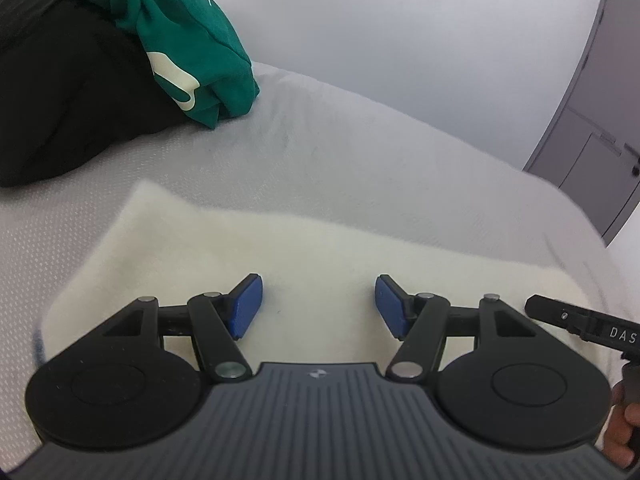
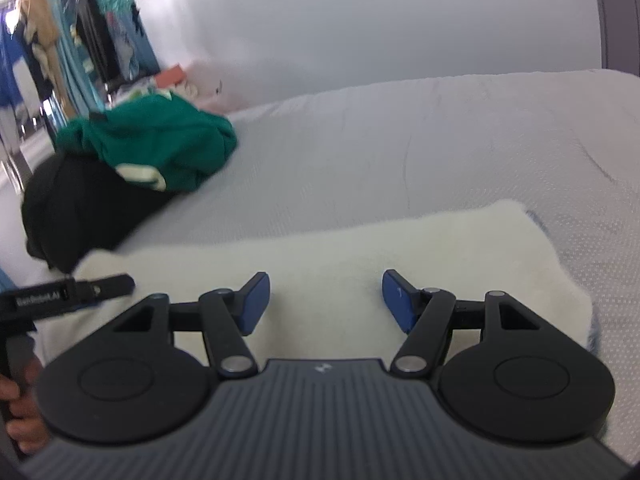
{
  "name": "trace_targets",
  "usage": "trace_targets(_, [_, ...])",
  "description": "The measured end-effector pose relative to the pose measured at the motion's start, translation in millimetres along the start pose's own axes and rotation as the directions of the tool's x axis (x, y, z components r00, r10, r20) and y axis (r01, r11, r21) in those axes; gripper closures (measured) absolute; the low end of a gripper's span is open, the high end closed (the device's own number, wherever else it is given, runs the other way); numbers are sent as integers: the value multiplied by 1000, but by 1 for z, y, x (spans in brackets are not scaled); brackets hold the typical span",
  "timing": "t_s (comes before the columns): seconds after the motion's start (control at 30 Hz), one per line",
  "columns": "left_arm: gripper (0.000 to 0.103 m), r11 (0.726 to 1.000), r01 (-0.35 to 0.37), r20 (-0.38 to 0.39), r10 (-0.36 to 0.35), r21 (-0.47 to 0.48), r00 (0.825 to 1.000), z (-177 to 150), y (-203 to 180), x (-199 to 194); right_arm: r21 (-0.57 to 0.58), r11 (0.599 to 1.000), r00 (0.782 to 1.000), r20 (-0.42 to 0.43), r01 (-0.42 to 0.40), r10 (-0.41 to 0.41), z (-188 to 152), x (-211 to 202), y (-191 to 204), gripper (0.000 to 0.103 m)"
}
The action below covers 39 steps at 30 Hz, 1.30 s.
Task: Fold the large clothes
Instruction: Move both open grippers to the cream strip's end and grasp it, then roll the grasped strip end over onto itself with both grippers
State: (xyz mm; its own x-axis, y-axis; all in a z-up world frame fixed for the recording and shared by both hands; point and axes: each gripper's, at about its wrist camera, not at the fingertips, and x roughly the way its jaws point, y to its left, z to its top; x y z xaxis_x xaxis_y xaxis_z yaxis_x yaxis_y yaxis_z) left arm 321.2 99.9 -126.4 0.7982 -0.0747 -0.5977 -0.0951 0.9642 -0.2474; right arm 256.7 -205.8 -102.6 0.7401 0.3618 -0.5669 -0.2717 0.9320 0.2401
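A cream fleecy garment (image 1: 224, 256) lies folded into a long flat band on the pale bed (image 1: 360, 148). My left gripper (image 1: 319, 306) hovers over the band's middle, open, with nothing between its blue pads (image 1: 244, 306). My right gripper (image 2: 325, 300) is just above the same cream garment (image 2: 440, 240) toward its right end, also open and empty. Each view shows the black body of the other tool at its edge, held in a hand (image 2: 16, 412). The near edge of the garment is hidden under the tools.
A crumpled green garment (image 1: 180, 40) rests on a black one (image 1: 60, 92) at the bed's far left; both also show in the right wrist view, green (image 2: 160, 144) on black (image 2: 80, 204). A grey door (image 1: 600, 120) stands at right. Hanging clothes (image 2: 60, 40) fill the far left.
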Motion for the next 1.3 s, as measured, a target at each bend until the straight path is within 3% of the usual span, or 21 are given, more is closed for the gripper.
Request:
trace_targets(0.3, [33, 999, -43, -11, 44, 26, 999, -7, 3, 19, -74, 996, 998, -28, 54, -57, -4, 28, 5, 33])
trace_targets(0.53, [33, 999, -21, 20, 21, -28, 1000, -14, 4, -22, 39, 999, 999, 9, 37, -38, -7, -4, 6, 34])
trace_targets(0.67, [32, 998, 33, 22, -32, -59, 999, -30, -2, -60, 130, 991, 999, 17, -38, 36, -16, -41, 12, 33])
trace_targets(0.77, [32, 994, 58, 13, -57, -95, 998, -45, -7, -80, 235, 964, 991, 5, -129, 131, -28, -61, 13, 33])
trace_targets(0.97, [28, 970, 85, -30, -95, -226, 995, -77, -1, -96, 401, 888, 956, -88, -224, 281, -55, -53, 14, 29])
trace_targets(1.0, [28, 959, 95, -44, -111, -265, 993, -79, 3, -94, 440, 865, 946, -97, -239, 310, -59, -49, 11, 28])
trace_targets(1.07, [26, 935, 118, -65, -148, -335, 987, -82, 12, -89, 530, 801, 923, -83, -277, 375, -67, -42, 5, 3])
trace_targets(1.17, [22, 854, 168, -85, -239, -492, 967, -88, 32, -77, 634, 732, 916, -92, -250, 392, -77, -32, -6, 0])
trace_targets(1.3, [21, 740, 170, -95, -302, -651, 949, -98, 56, -60, 757, 625, 905, -110, -193, 412, -93, -17, -22, 0])
